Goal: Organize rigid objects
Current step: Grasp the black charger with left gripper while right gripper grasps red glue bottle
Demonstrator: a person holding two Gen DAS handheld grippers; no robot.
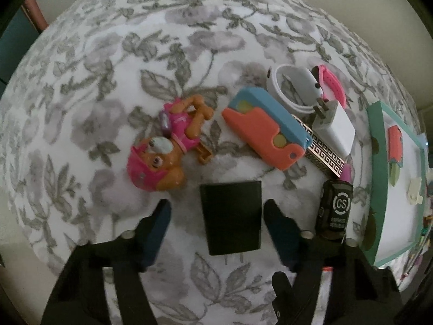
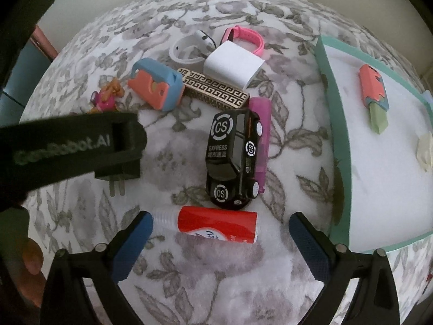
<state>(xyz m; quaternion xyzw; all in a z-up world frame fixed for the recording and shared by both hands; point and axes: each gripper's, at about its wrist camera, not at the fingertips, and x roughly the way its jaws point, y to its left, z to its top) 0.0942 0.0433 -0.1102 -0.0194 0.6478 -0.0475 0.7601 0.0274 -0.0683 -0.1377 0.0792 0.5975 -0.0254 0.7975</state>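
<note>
Left gripper body (image 2: pixel 67 140) is blocking most of the pink-and-orange plastic pup figure (image 2: pixel 107 96); black toy van (image 2: pixel 232 159) is covering the purple translucent tube's (image 2: pixel 263 124) left side.

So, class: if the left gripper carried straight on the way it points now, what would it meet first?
Most likely the flat black rectangular block lying on the floral cloth, between the left gripper's open jaws. Neither pad looks to touch it, though depth is unclear.

black toy car (image 2: pixel 235 159), red tube (image 2: pixel 216 228), teal tray (image 2: pixel 338 146)
</note>
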